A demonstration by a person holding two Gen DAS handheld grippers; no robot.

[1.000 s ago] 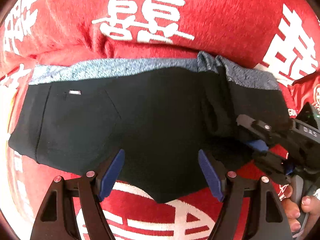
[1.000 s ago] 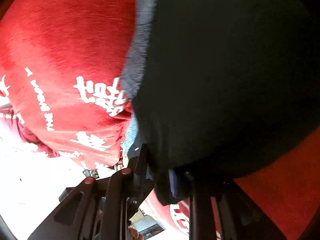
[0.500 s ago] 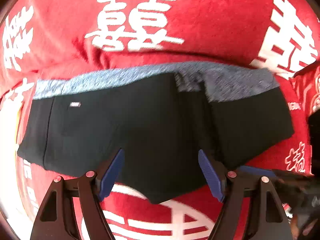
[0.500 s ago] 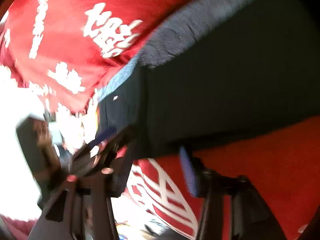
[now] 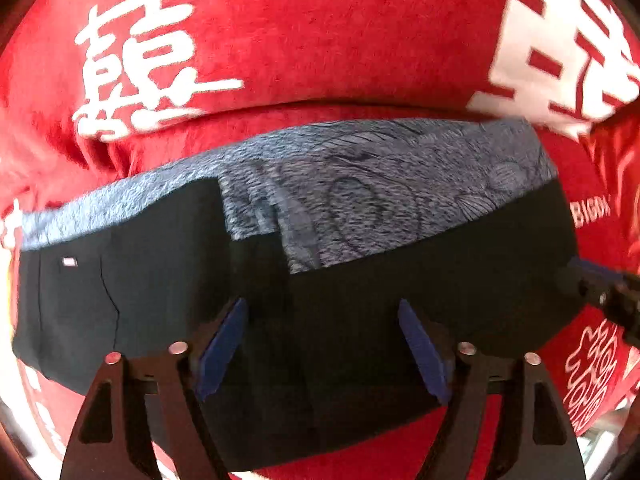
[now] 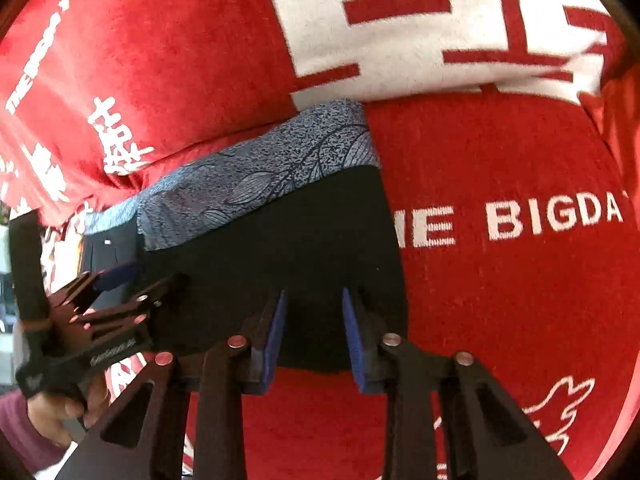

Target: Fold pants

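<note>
Across the red cloth [image 5: 320, 60], limp folded pants [image 5: 360, 300] want a hem-corner pinch; left claw [image 5: 322, 344] spreading, right claw [image 6: 314, 334] narrowing, both empty.

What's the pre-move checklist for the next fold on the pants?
1. Pants lie flat on the red cloth: ok.
2. Right part folded over, patterned grey waistband showing on top: ok.
3. Left tool is opening, over black fabric, nothing pinched: ok.
4. Right tool is closing at the near right edge; grip on the fabric: cannot tell.
5. Tools apart from each other: ok.
6. Wrinkles under the folded layer: cannot tell.
</note>
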